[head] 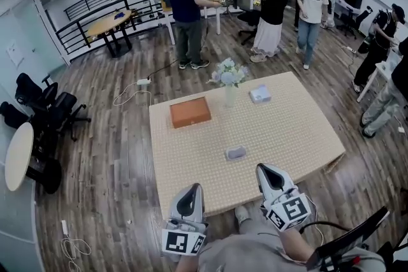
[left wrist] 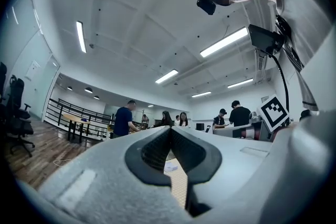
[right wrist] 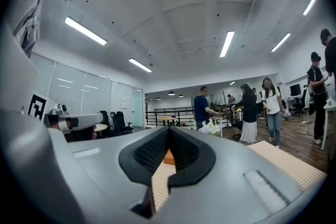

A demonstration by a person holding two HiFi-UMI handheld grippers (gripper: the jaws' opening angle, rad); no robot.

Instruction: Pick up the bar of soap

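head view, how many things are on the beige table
4: an orange box at far left, a vase of flowers at the far edge, a small white box just right of the vase, and a small grey bar, likely the soap, nearer. None looks hidden.

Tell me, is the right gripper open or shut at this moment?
Shut. The right gripper shows its jaw tips meeting in its own view, with nothing held between them.

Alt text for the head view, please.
The left tongs and right tongs, both shut and empty, hover at the near edge of a beige table holding a soap bar, orange box, flower vase and small white box.
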